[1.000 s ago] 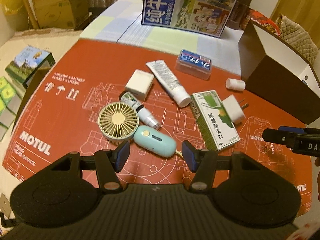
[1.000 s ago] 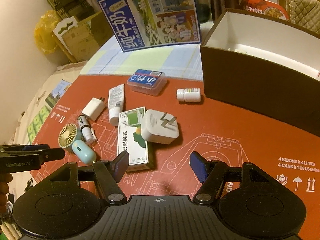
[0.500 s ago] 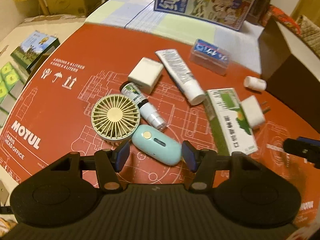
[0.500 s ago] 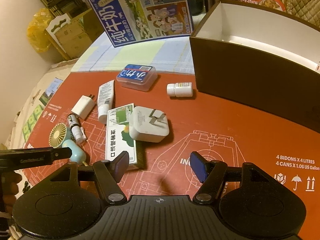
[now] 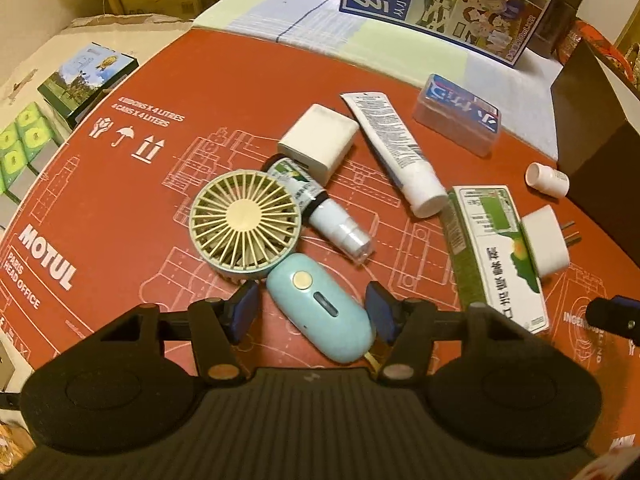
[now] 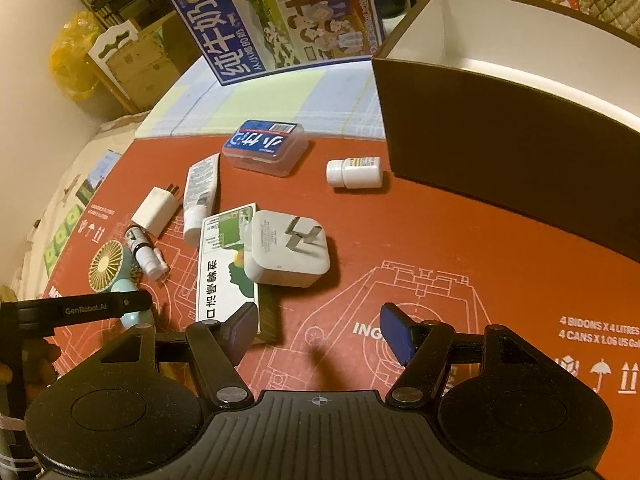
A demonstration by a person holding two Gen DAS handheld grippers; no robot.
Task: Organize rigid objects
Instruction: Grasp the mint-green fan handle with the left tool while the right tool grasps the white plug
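Left wrist view: left gripper (image 5: 313,312) jaws spread, straddling fan handle (image 5: 320,307) on red mat (image 5: 120,208); handle's long axis slants from fan head (image 5: 245,229) at upper left toward lower right. Closer to handle than a second ago. One fan, one spray bottle (image 5: 320,210), one tube (image 5: 396,156), two chargers.

Right wrist view: right gripper (image 6: 320,332) jaws apart, empty, above mat near green box (image 6: 226,276). One pill bottle (image 6: 354,173), one brown box (image 6: 508,148).

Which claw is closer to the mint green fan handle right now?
Left. The left claw straddles the fan handle, fingers open around it; the right claw hangs open beyond the green box.
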